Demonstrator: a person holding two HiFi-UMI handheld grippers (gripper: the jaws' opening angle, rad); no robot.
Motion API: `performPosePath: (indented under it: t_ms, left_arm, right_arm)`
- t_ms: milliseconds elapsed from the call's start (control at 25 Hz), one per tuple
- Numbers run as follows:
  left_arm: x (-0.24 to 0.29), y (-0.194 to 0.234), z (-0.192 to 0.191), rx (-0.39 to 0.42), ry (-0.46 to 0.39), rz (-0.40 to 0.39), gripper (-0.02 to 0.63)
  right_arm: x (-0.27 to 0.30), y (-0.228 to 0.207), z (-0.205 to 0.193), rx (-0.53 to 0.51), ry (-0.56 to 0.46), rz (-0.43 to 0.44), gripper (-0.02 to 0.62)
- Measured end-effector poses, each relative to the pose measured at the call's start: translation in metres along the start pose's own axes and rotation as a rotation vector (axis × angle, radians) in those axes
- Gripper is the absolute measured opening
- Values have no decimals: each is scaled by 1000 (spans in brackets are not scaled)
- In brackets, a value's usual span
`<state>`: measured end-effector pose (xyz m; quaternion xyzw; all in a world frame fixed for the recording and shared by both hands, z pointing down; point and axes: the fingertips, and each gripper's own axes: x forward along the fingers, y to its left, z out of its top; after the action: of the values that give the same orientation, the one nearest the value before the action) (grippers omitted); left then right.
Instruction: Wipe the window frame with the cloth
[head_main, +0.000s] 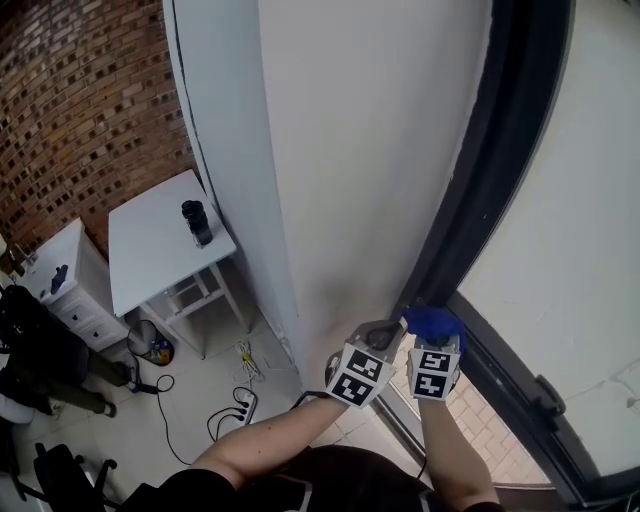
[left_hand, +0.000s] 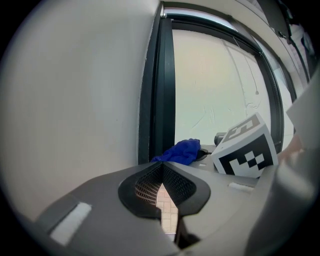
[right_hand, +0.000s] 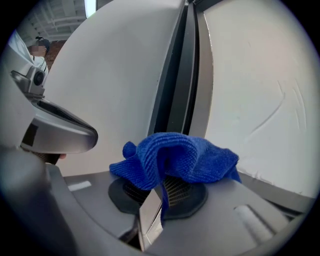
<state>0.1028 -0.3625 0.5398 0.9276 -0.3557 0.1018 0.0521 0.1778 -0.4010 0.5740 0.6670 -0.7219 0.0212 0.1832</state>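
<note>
Your right claw is clenched on the blue cloth, with most of the fabric bunched loose over the tips. That leaves a soft pad facing forward, which should suit rubbing better than a tight pinch. The cloth sits low against the dark frame, at its inner edge beside the white wall; whether it actually presses on the frame I cannot tell. Your left claw is closed on nothing, its tips meeting. It hangs just beside the right one on the wall side, probably to stay out of the wiping path. Both forearms reach forward side by side, with the claws pointing up along the frame and the pane to the right.
</note>
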Motion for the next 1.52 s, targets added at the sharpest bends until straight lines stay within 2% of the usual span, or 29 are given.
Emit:
performPosePath:
  t_ms: [160,320,480,720,960,1200,1520]
  left_arm:
    - [-1,4,20,6,-16,-25,-8]
    - [-9,3,45,73,-45,-53,-8]
    - [-10,2,64,18,-75,-102,-8]
    - [-12,-10,89,30,-105,-165,-8]
    - [-15,-12,131,14,-143,-160,-8]
    - [-32,-8,155,46,-165,-137,-8]
    - [-36,-4,187,40,-193,-106,-8]
  right_arm:
    - [-2,-8,19,16,-11,-5,55]
    - [-12,-9,49,10,-36,-31,55]
    - [-20,-17,77,50,-77,-36,55]
    - [-31,-30,119,51,-149,-34,55]
    - [-40,-47,170,36,-188,-36,55]
    - [-55,-42,197,33,-232,-44,54]
    - [-68,-49,238,20,-271,-41,54]
